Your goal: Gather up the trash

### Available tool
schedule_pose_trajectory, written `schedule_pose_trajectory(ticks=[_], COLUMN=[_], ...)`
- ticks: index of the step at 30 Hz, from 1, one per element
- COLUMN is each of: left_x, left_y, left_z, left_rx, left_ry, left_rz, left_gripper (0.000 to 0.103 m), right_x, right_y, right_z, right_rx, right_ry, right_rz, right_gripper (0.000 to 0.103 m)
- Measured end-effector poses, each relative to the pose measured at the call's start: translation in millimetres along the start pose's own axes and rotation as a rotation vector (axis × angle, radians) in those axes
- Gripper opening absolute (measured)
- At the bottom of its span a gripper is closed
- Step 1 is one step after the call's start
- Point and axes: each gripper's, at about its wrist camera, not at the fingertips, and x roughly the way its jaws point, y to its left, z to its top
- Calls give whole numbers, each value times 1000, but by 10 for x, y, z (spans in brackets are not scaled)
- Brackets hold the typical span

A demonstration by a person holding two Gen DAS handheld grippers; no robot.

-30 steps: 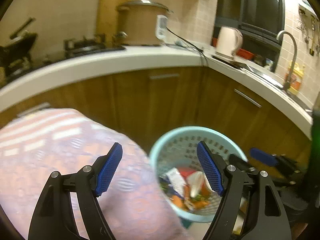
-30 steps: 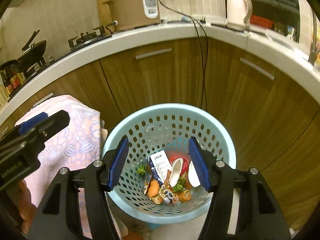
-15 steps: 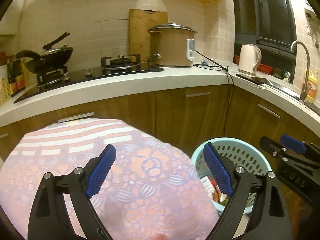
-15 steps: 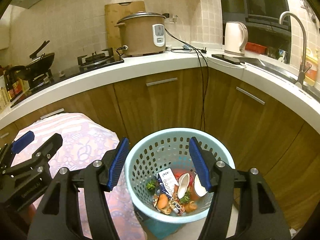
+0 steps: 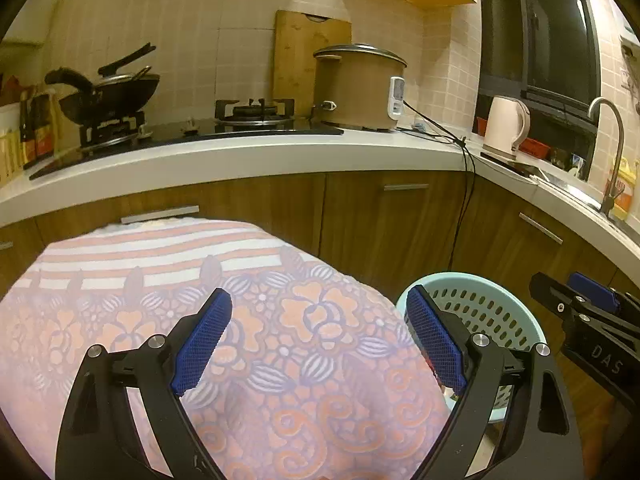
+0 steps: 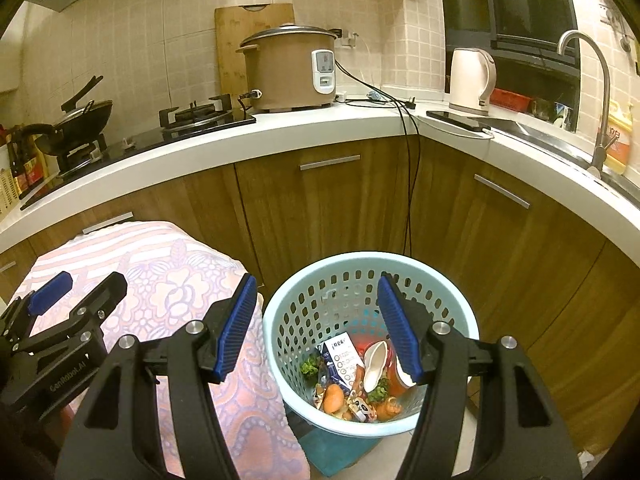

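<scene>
A pale blue perforated basket [image 6: 304, 320] stands on the floor by the wooden cabinets. It holds the trash [image 6: 352, 380]: a printed packet, a white shell-like piece, orange scraps and green bits. My right gripper [image 6: 317, 280] hovers open above the basket's near side, with nothing between its blue pads. My left gripper [image 5: 318, 296] is open wide over a pink floral cloth [image 5: 280, 320] and is empty. The basket [image 5: 480, 304] lies to its right. Each gripper shows at the edge of the other's view: left gripper [image 6: 82, 286], right gripper [image 5: 560, 286].
A white countertop [image 6: 280, 136] curves behind, carrying a brown rice cooker [image 6: 288, 68], a white kettle [image 6: 470, 80], a gas hob [image 6: 200, 114] and a black wok [image 6: 80, 120]. A black cable [image 6: 410, 184] hangs down the cabinet front. A tap [image 6: 592, 80] rises at right.
My left gripper has swung left from above the basket to over the floral cloth, and its jaws have widened. My right gripper has drawn back and up from the basket.
</scene>
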Motion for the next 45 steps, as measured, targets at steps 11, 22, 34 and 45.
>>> schedule_pose_trajectory(ticks=[11,22,34,45], left_x=[-28,-32,-56,-57], left_y=[33,53,49,45], left_z=[-1,1,6,7], left_rx=[7,0,-2,-1], left_ry=[-13,-12,-17,-16], left_rz=[21,21,15,14], left_gripper=[88,88,88,88], right_x=[-20,-50,-84,-74], right_y=[54,95,89,110], right_z=[-64,-62,-61,-69], right_rx=[9,2,5,0], right_ry=[-18,-23,-27,-23], right_rz=[-23,-25,-26,-21], right_gripper=[59,59,59,59])
